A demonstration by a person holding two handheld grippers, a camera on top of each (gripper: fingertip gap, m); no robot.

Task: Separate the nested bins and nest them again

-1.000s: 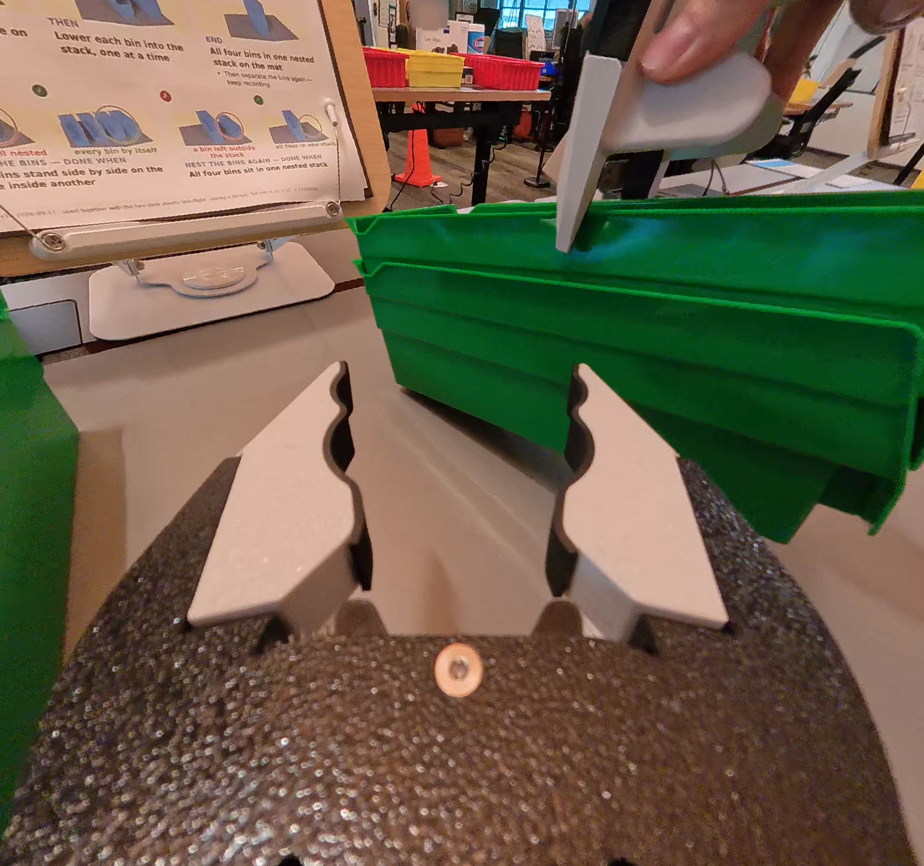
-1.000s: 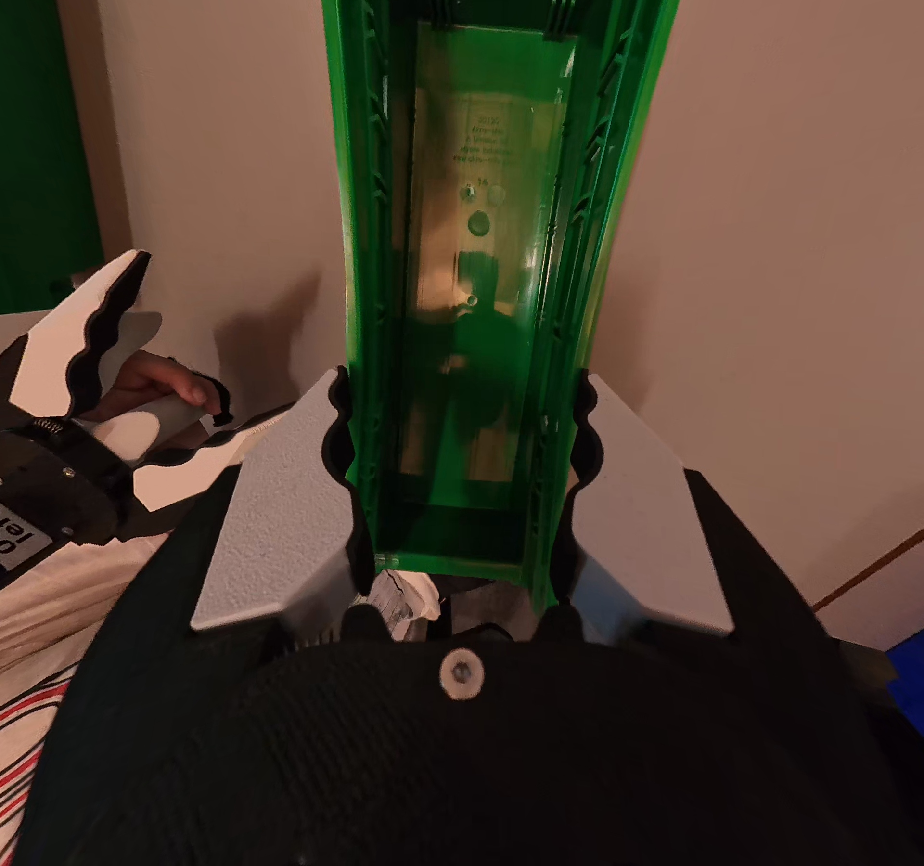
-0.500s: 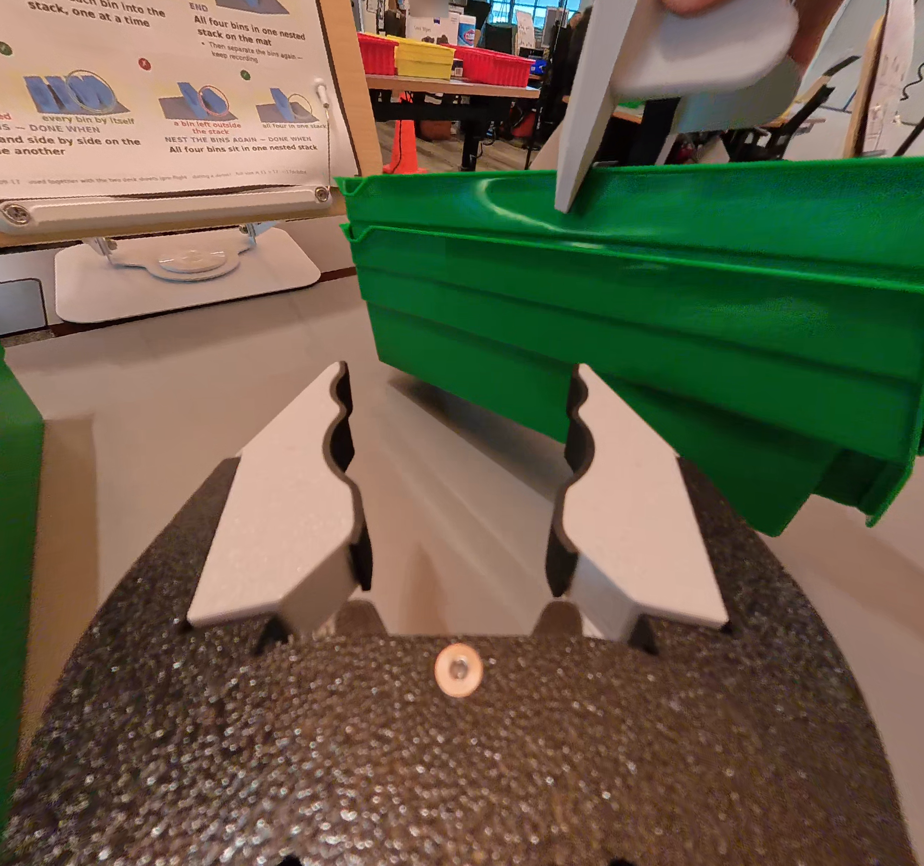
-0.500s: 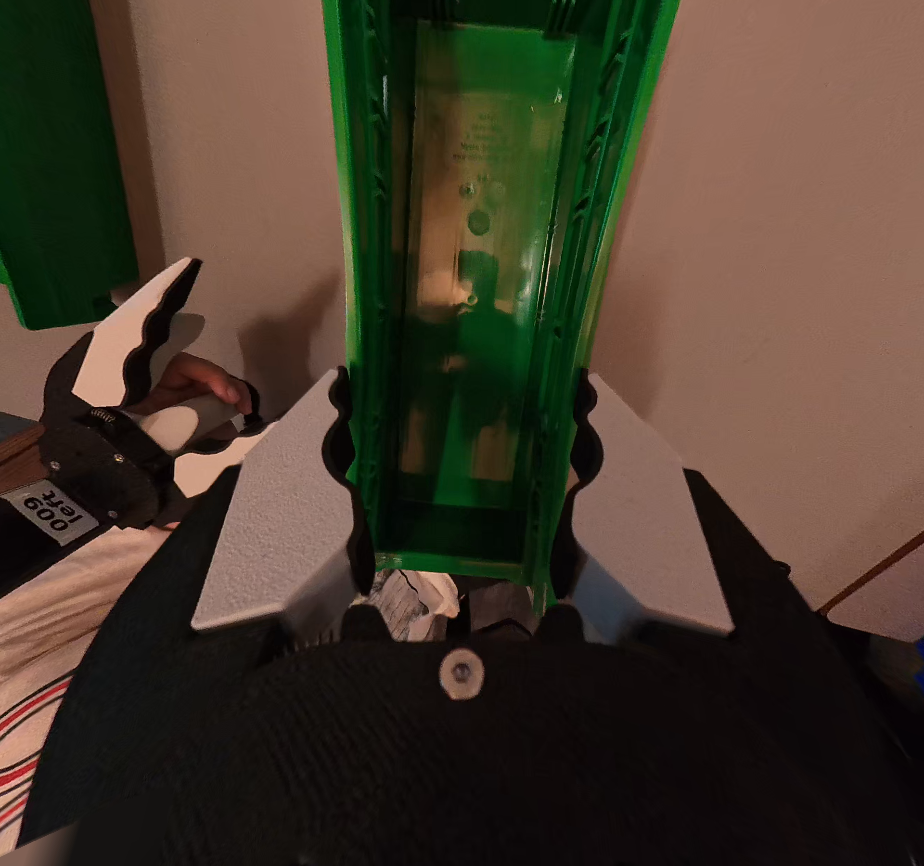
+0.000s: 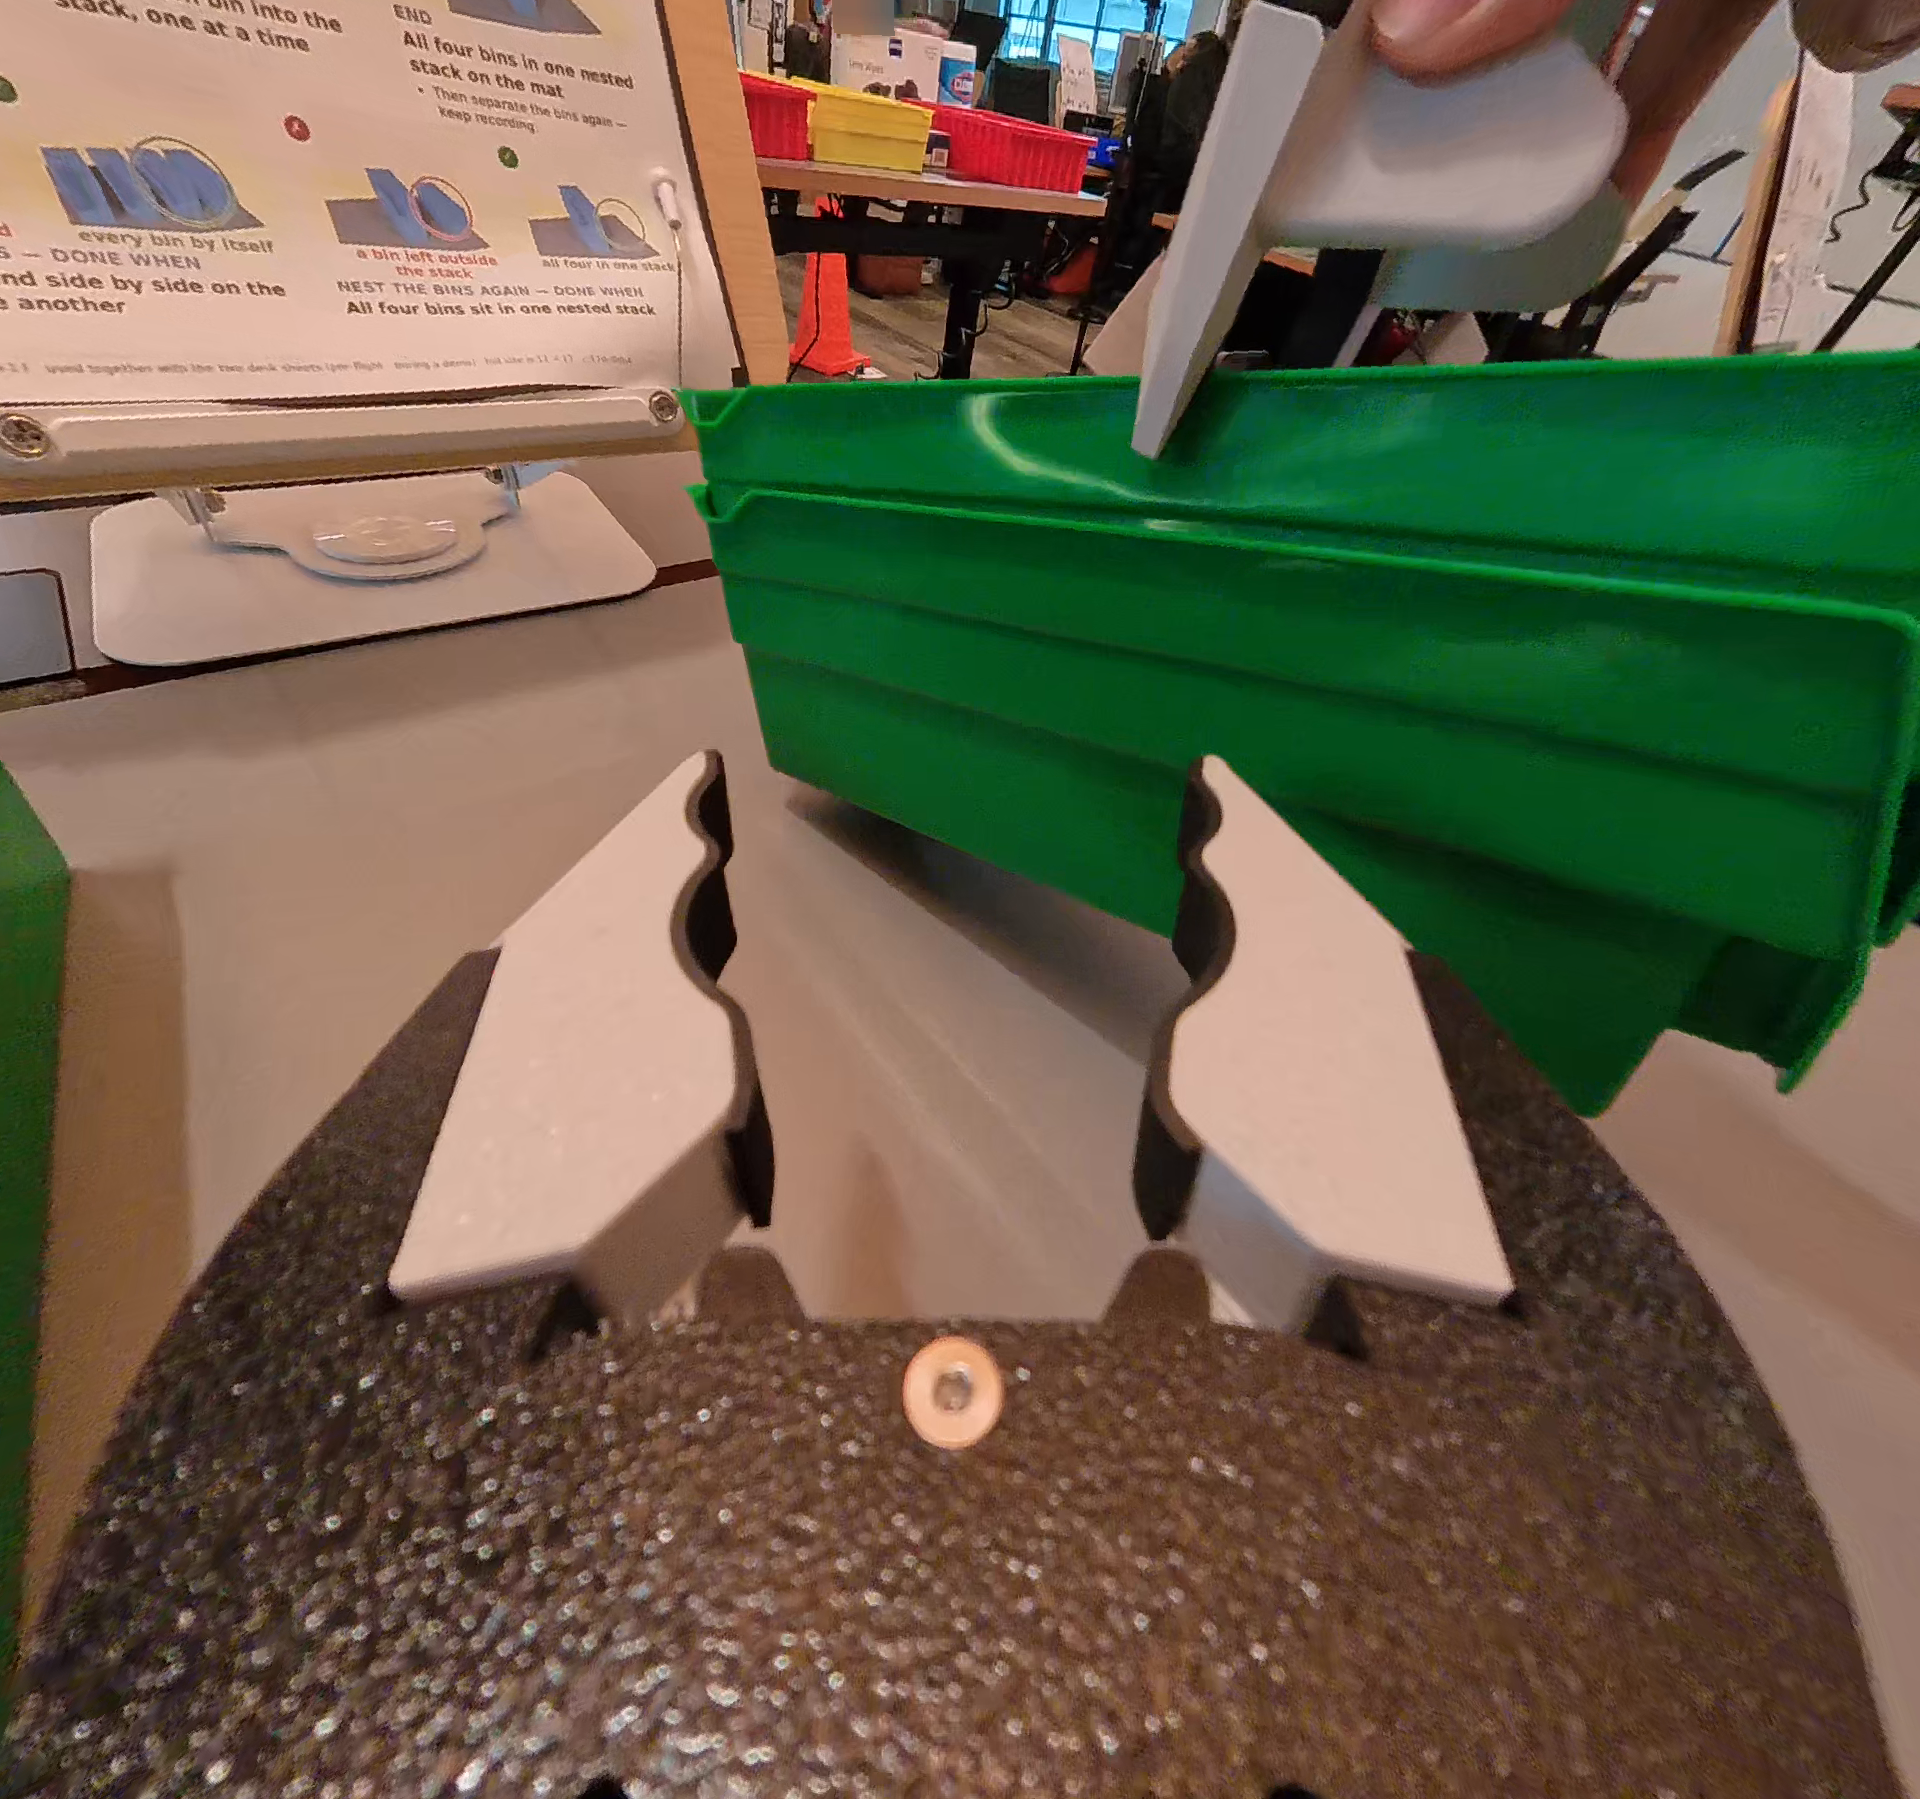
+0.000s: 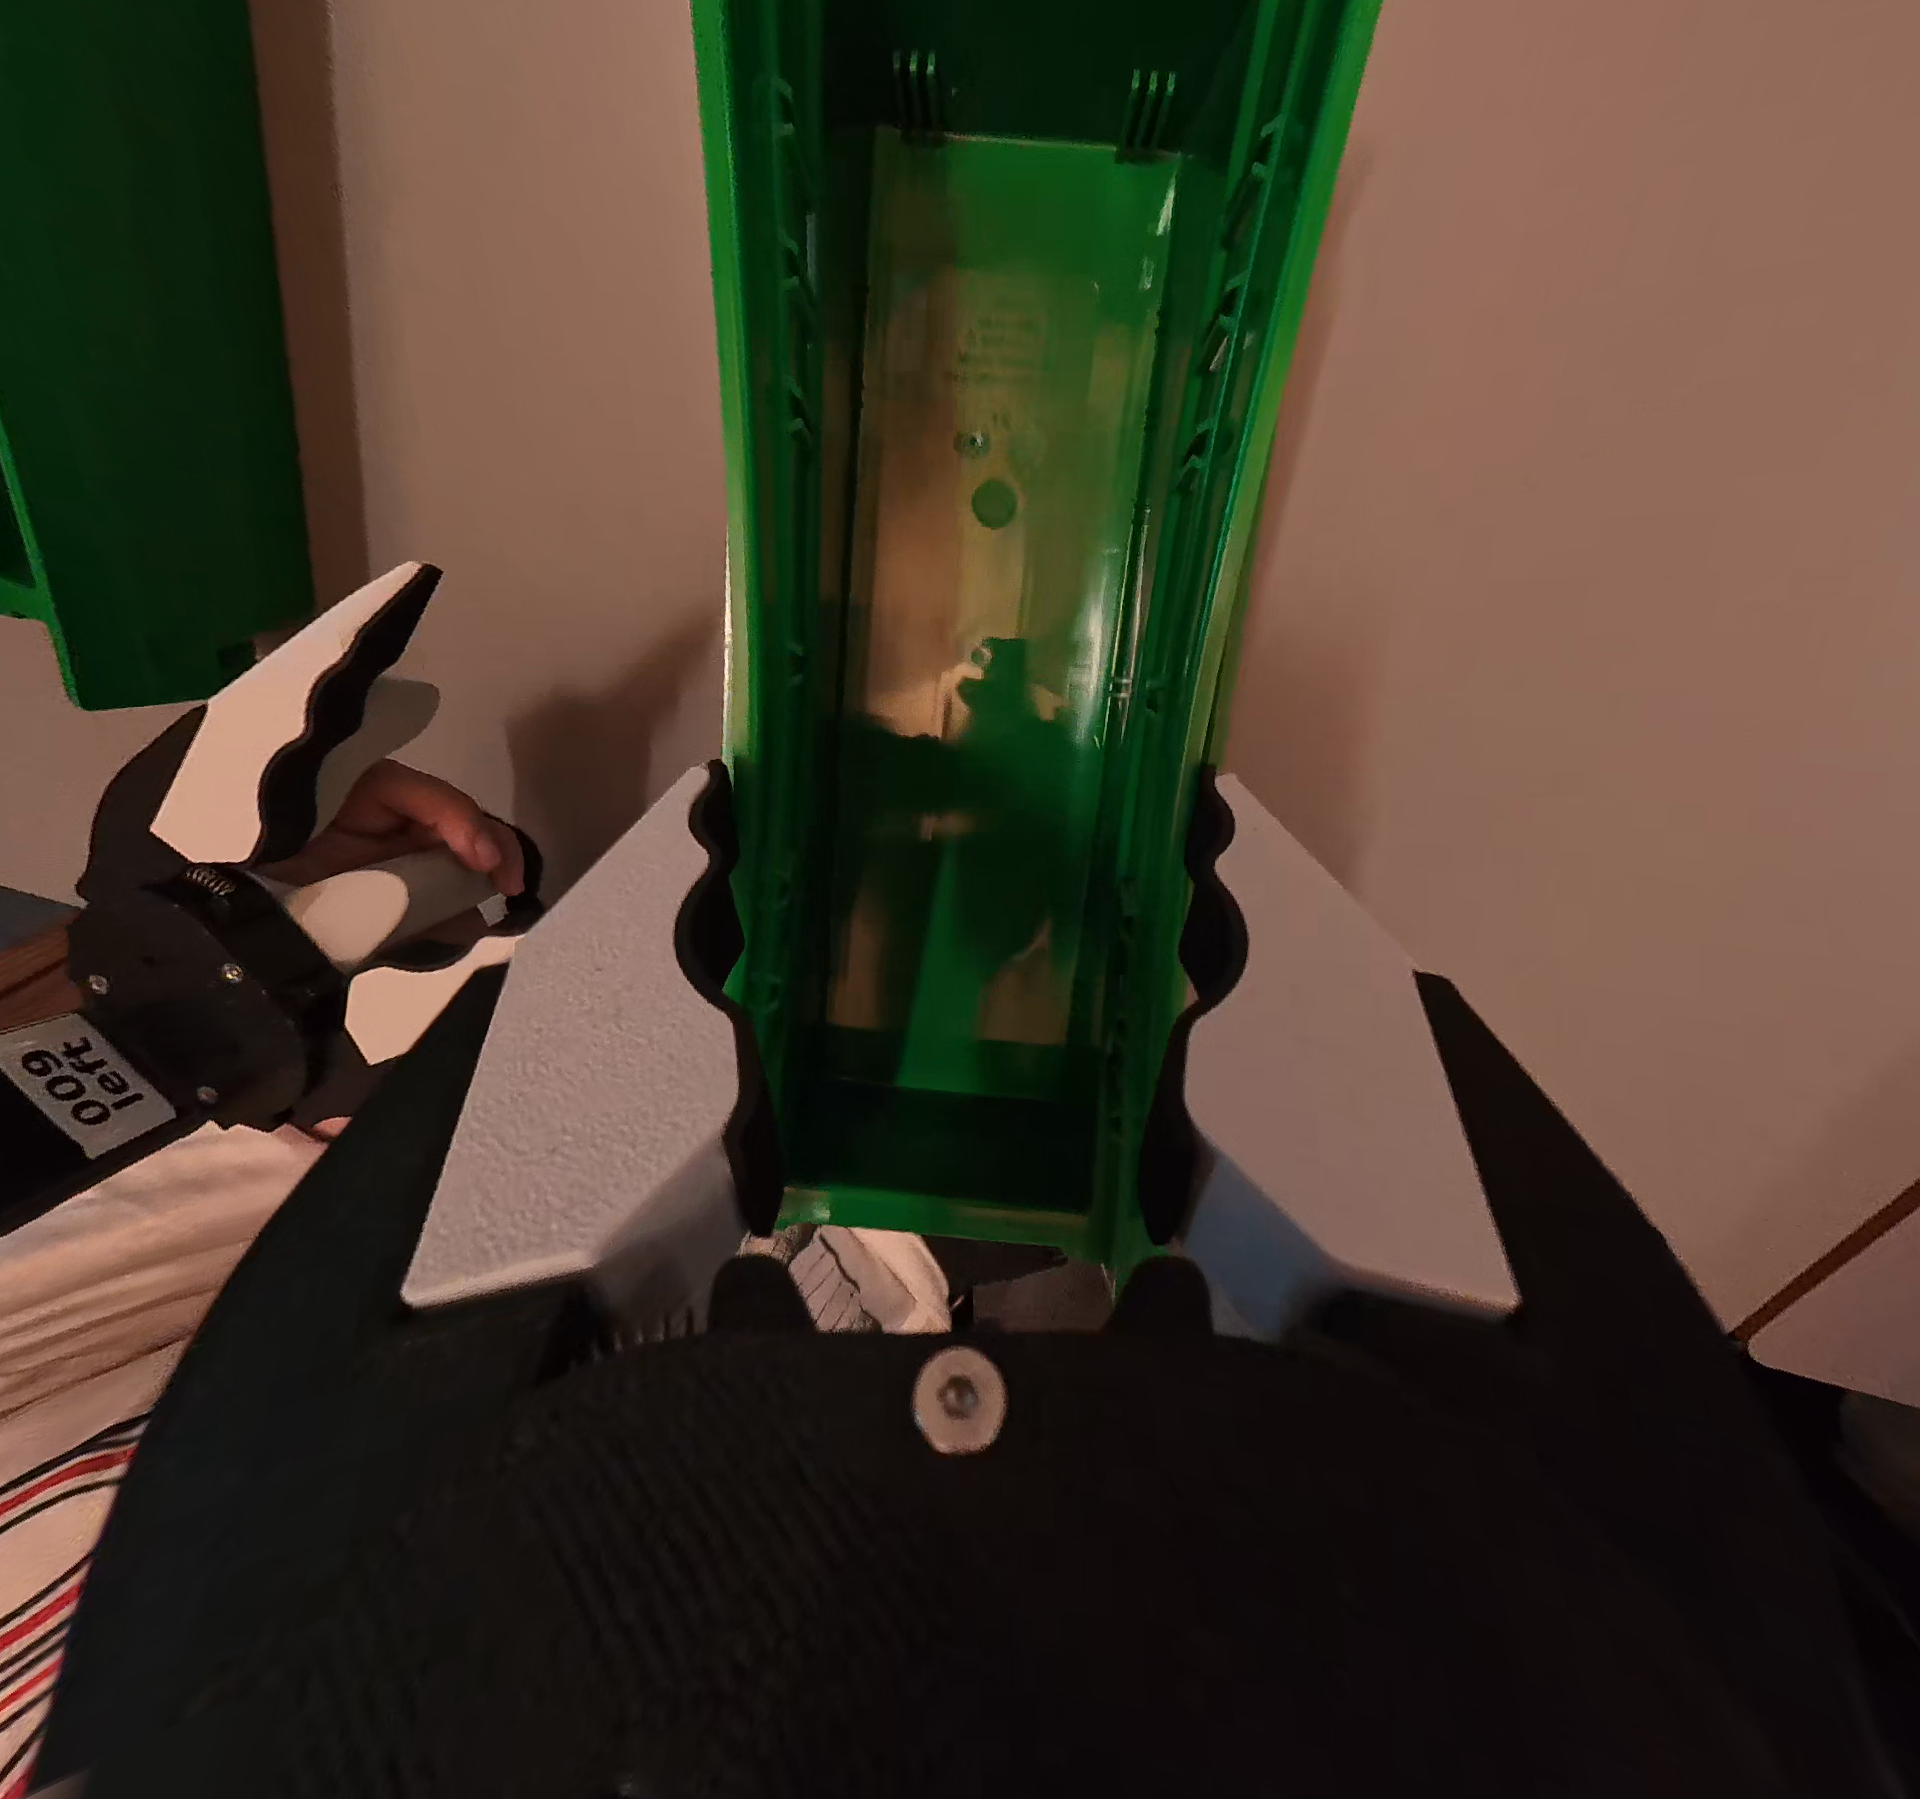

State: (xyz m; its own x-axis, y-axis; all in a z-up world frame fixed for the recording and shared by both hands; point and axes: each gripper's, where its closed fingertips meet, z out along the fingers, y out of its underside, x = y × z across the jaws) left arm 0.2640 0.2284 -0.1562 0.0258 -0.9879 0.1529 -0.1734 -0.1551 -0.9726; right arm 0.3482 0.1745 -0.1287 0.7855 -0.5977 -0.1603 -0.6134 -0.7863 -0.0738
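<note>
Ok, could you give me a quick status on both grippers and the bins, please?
Left gripper open, empty, beside the stack. Right gripper shut on nested green bins, front end tilted up off the mat. Separate green bin at left, apart.

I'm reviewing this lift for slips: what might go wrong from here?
1. The right gripper pinches only the near end of the bin stack, which hangs tilted above the mat; it may pivot or slip out.
2. The lower bins may drop away.
3. The open left gripper sits just under the stack, so lowering could hit it.
</note>
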